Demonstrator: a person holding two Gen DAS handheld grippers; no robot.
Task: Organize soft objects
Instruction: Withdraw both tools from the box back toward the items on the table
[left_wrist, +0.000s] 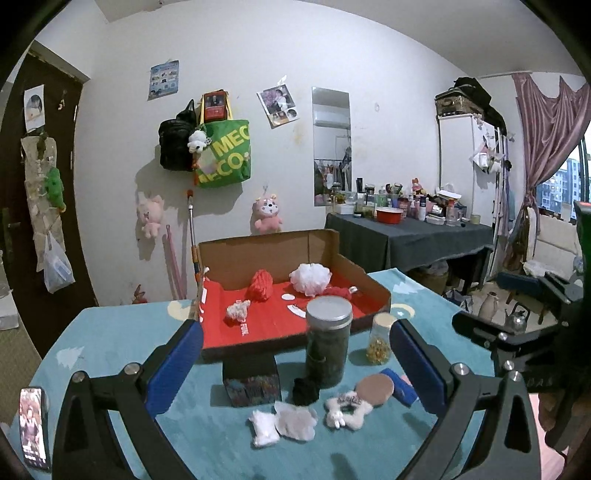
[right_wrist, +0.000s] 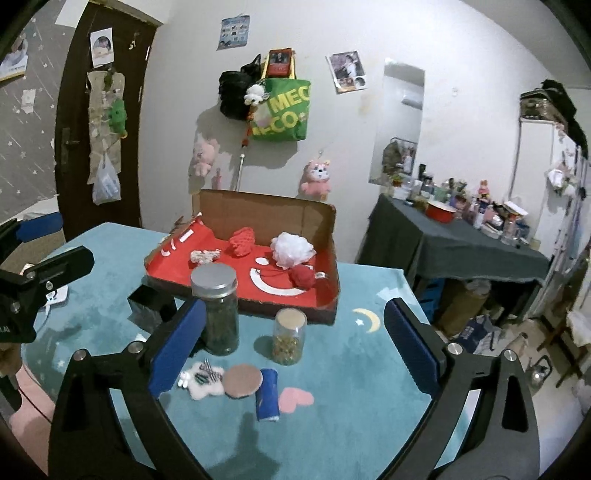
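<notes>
Left tool (left_wrist: 295, 365), right tool (right_wrist: 293, 347): wide open, empty.

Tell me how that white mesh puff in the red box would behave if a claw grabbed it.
The white mesh puff looks airy and ruffled, so it is probably very light and would squash under the fingers. Its loose folds may snag. Sitting on the box floor, it seems unlikely to roll far.

Left hand-held gripper (left_wrist: 295, 363) and right hand-held gripper (right_wrist: 291, 350) both gape wide, empty.

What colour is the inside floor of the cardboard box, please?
Red with white markings; the box floor shows best in the right wrist view.
</notes>
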